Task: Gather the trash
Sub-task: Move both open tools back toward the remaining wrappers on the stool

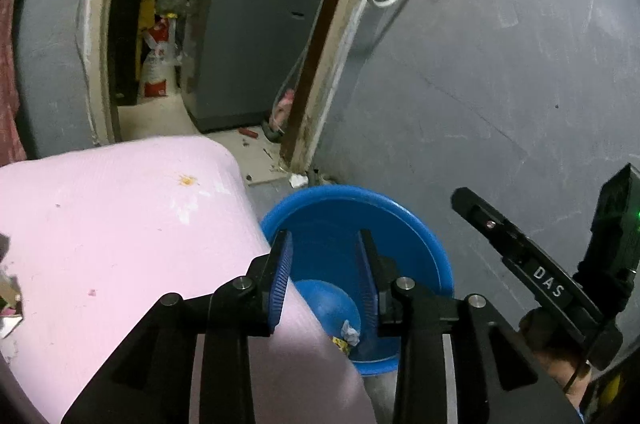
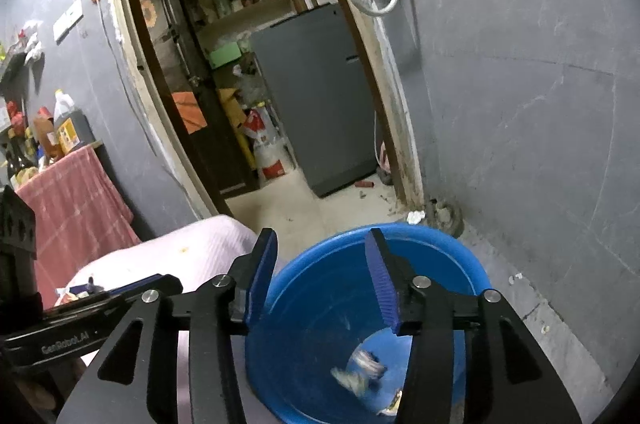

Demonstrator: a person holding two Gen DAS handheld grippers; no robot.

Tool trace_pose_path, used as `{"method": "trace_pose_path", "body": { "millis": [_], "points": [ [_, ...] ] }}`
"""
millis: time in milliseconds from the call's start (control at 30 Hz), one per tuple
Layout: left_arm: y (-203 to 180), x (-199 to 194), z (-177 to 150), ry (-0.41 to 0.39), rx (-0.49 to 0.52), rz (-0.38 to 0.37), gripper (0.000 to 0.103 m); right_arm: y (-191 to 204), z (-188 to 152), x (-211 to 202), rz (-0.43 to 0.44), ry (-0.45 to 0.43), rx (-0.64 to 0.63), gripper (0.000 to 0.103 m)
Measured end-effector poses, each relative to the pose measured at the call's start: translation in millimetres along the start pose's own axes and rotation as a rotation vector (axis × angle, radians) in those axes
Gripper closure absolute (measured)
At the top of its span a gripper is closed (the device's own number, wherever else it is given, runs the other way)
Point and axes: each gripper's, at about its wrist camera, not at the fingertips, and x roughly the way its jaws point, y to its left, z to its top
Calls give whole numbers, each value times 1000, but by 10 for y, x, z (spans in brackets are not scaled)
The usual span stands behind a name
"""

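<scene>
Both claws, left gripper and right gripper, stood apart and empty above the blue basin. Wrappers lay blurred at 6 o'clock; more scraps on the pink mattress risked being missed.

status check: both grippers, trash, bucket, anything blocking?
Left gripper open, empty. Right gripper open, empty, over round blue plastic bucket. Crumpled wrappers inside the bucket. Pink cushion abuts the rim; nothing blocking.
</scene>
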Motion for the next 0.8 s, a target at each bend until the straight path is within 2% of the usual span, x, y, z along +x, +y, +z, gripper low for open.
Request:
{"method": "trace_pose_path", "body": {
  "millis": [167,300,467,567,600,633,800],
  "points": [
    [87,-306,34,-111,-30,39,53,94,73,-111,4,-61,-28,48],
    [189,-607,88,-198,-49,84,45,230,129,-271,26,-125,-53,32],
    [278,-996,116,-308,-49,147,16,449,187,-446,58,-192,-84,18],
    [344,-1246,93,-377,-52,197,5,605,216,-526,75,-224,-106,8],
    [378,-1346,79,-405,-56,216,4,647,216,-548,80,-234,-111,1],
    [401,-1418,60,-424,-59,228,4,708,217,-581,89,-249,-120,0],
    [524,-1740,-13,-482,-77,268,3,991,221,-679,126,-290,-165,0]
  ]
}}
